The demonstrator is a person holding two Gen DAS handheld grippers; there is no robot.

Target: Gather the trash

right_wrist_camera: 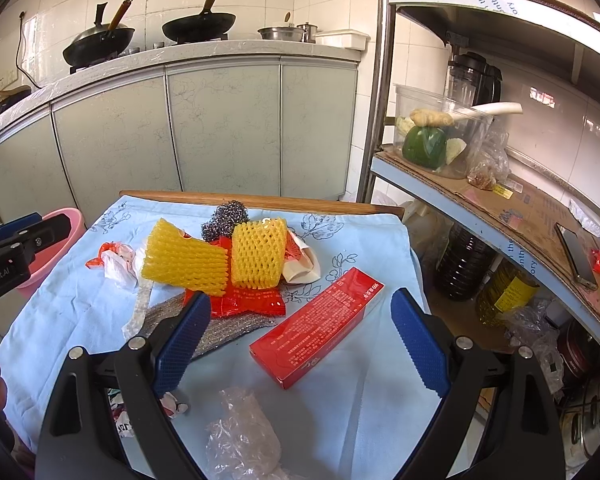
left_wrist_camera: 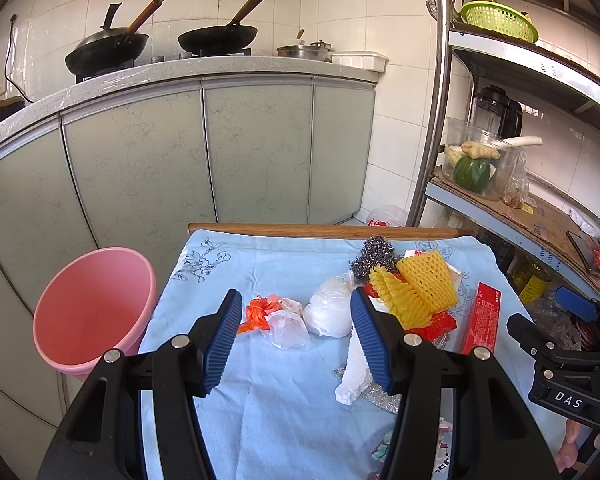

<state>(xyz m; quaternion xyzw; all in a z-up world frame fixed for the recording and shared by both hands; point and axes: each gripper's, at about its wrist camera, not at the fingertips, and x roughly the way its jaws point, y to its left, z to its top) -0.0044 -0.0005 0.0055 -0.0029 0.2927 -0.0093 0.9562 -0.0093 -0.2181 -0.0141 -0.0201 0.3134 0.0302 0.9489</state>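
Trash lay scattered on a light blue cloth-covered table (left_wrist_camera: pixel 268 400): two yellow foam fruit nets (right_wrist_camera: pixel 256 256), a grey steel scourer (right_wrist_camera: pixel 226 218), a crumpled white and orange plastic bag (left_wrist_camera: pixel 278 318) and a long red cardboard box (right_wrist_camera: pixel 320 324). Released and holding nothing, the left gripper (left_wrist_camera: pixel 296 340) hung over the table's near left, the bag just beyond its spread jaws. Equally wide and empty, the right gripper (right_wrist_camera: pixel 302 340) framed the red box. A pink plastic bucket (left_wrist_camera: pixel 92 312) stood left of the table.
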